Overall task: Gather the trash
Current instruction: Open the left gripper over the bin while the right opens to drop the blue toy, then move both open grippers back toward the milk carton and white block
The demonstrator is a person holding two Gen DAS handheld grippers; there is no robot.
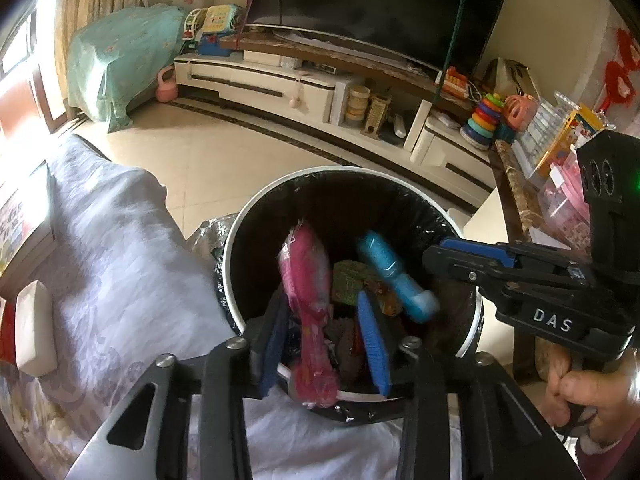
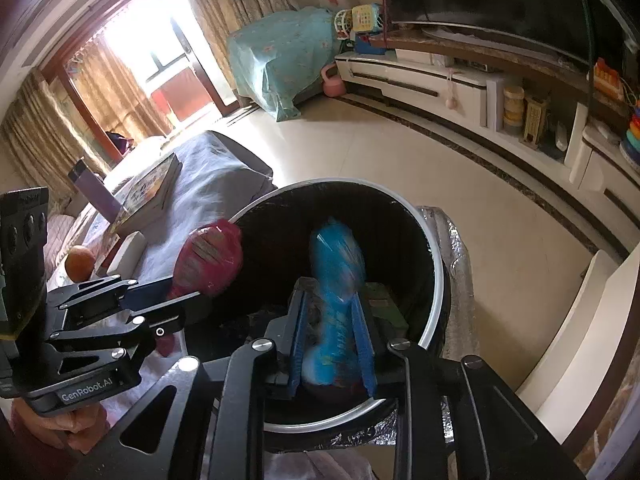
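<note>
A round white trash bin [image 1: 230, 280] lined with a black bag is seen standing on a pale tiled floor [image 1: 208, 160], close against a seat draped in a grey-lilac cloth [image 1: 112, 240] at the left. Mixed rubbish lies in the bottom of the bin.

The left gripper [image 1: 324, 344] is held over the near rim of the bin with its blue pads parted. A pink wrapper [image 1: 310, 300] is seen between them, blurred; whether either pad touches it cannot be told, and no squeeze is shown. The right gripper [image 2: 332, 344] is likewise held over the bin, its pads standing apart. A blue wrapper [image 2: 336, 280] lies between them, also blurred, and contact with the pads cannot be told. Each gripper is visible in the other's view, with a hand [image 1: 592, 396] wrapped around the right grip.

On the draped seat a white block [image 1: 34, 328], a stack of picture books [image 2: 148, 192] and an orange [image 2: 79, 263] are seen. At the far side of the room a long white TV cabinet [image 1: 280, 84] with dark trim is set along the wall, and a large dark television [image 1: 380, 4] is placed on it. A pink kettlebell [image 1: 166, 86] sits on the floor at its left end, beside a bulky object under a turquoise cover [image 1: 120, 60]. Stacking rings [image 1: 486, 120] and other toys are ranged at the cabinet's right. Curtains and a bright window [image 2: 152, 48] are seen at the far left.
</note>
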